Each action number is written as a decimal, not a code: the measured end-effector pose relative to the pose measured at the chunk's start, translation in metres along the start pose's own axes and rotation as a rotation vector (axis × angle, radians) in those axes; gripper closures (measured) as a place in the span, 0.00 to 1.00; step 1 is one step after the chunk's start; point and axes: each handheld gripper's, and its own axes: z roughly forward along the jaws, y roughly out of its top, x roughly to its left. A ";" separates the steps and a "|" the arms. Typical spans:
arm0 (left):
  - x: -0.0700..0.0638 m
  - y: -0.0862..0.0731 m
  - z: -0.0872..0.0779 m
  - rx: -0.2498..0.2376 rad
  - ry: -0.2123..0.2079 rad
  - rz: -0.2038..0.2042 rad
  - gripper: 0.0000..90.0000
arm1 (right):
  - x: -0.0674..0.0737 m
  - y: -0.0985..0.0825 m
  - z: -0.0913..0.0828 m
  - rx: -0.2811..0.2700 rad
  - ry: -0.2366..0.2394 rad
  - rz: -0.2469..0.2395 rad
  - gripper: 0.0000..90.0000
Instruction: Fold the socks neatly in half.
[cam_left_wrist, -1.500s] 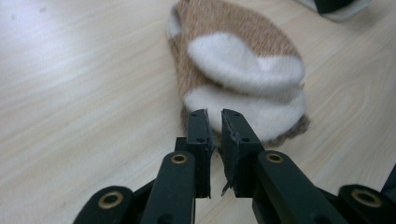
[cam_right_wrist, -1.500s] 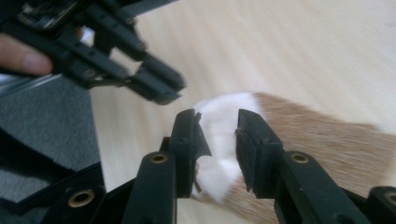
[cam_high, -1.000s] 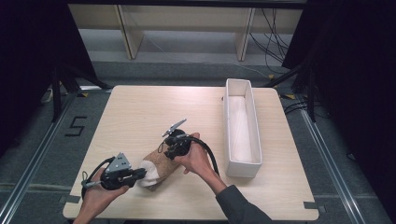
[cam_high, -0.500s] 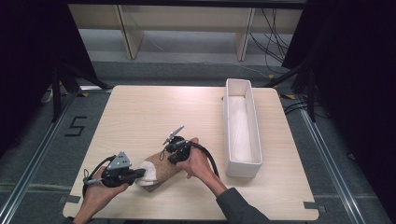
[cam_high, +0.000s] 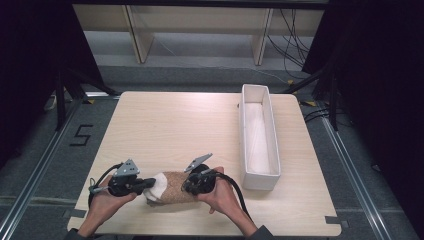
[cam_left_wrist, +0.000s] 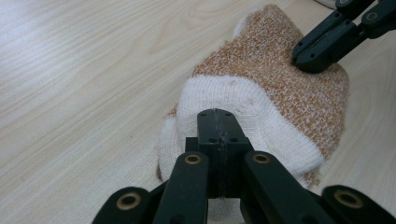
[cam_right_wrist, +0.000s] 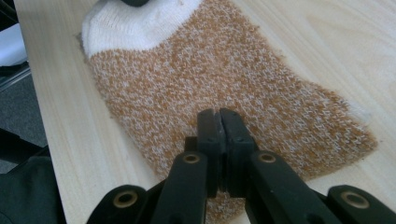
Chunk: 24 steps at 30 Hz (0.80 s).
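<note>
Both hands have shifted since the earlier frames: the right tool (cam_high: 189, 186), which a second ago stood tilted up above the far end of the sock (cam_high: 167, 187), has come down and toward the person and now lies against that end, while the left tool (cam_high: 149, 183) has edged only slightly at the white end. Each tool's jaws have just been closing and are now pressed fully together. In the left gripper view the left tool (cam_left_wrist: 217, 122) has its tips at the white cuff (cam_left_wrist: 224, 100), though whether knit is pinched between them cannot be told. In the right gripper view the right tool (cam_right_wrist: 218, 122) rests its joined tips on the orange part of the sock, with no cloth seen between them.

Near the front edge of the table (cam_high: 190, 125), between the two hands, the sock lies flat. It is a nubbly knit, orange flecked with white, with a thick ribbed white cuff and a soft rounded outline. Pale wood grain runs across the smooth table top. To the right stands a long, narrow white tray (cam_high: 272, 145) with straight upright walls.
</note>
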 end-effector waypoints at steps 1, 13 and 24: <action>-0.001 0.000 0.000 0.002 -0.003 0.005 0.99 | 0.001 0.000 -0.001 0.010 -0.002 0.005 0.98; -0.003 0.002 0.001 0.002 0.007 0.020 0.99 | 0.006 -0.005 -0.004 -0.005 0.010 0.010 0.93; -0.010 0.002 -0.017 -0.101 -0.017 -0.011 0.91 | -0.015 -0.027 -0.053 -0.150 0.015 0.193 0.61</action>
